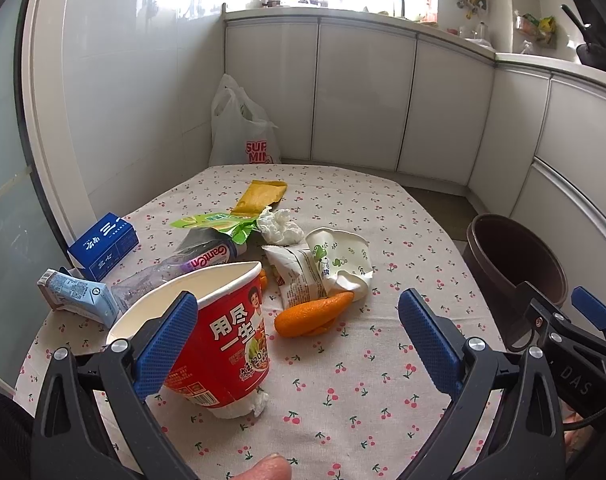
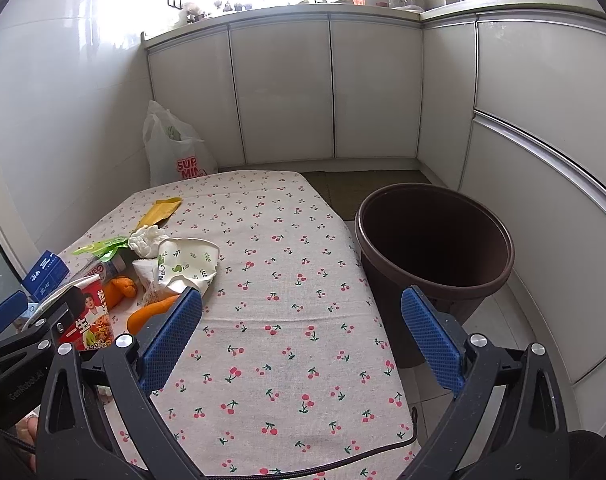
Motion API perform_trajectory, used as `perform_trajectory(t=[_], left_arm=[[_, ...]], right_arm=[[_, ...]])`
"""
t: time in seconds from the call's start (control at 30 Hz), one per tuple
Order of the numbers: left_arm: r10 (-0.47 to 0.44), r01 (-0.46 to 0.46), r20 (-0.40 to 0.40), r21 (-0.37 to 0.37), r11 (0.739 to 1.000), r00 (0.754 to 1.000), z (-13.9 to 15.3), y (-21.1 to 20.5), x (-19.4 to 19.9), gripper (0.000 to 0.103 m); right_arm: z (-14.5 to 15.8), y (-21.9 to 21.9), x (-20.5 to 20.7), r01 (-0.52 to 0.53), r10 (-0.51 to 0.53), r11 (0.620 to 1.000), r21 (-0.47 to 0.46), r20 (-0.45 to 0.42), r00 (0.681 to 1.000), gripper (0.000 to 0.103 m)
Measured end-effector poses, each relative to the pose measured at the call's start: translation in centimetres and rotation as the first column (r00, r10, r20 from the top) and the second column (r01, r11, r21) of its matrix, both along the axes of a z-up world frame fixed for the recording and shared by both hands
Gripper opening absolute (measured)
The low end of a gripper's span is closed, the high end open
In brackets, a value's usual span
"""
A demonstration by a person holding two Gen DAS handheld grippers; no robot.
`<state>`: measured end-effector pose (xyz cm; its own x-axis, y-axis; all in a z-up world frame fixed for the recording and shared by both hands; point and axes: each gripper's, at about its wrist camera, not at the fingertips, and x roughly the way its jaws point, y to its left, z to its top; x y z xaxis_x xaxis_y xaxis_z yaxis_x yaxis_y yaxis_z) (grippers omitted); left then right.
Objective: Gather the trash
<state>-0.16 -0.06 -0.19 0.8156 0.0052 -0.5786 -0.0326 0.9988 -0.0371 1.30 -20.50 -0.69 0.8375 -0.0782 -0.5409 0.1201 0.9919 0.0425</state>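
- Cherry-print tablecloth [image 2: 287, 320] carries the litter; round brown plastic bin [image 2: 435, 240] stands beside its edge.
- Left gripper [image 1: 299, 344] and right gripper [image 2: 303, 340] gape, empty.
- Risk: tilted red paper noodle cup [image 1: 223, 340], beside the left gripper, could roll if nudged.

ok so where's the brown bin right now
The brown bin stands on the floor just off the right edge of the cherry-print table, beside the white cabinets; the left wrist view shows it at far right.
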Motion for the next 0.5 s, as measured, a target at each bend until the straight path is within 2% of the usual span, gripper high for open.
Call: perform_trajectory(t=[0.5], left_arm=[[0.0, 0.0, -0.014, -0.009, 1.0, 1.0, -0.38, 0.16, 0.21, 0.097]], right_arm=[[-0.1, -0.05, 0.13, -0.007, 0.007, 1.0, 0.001, -0.009, 1.0, 0.096]])
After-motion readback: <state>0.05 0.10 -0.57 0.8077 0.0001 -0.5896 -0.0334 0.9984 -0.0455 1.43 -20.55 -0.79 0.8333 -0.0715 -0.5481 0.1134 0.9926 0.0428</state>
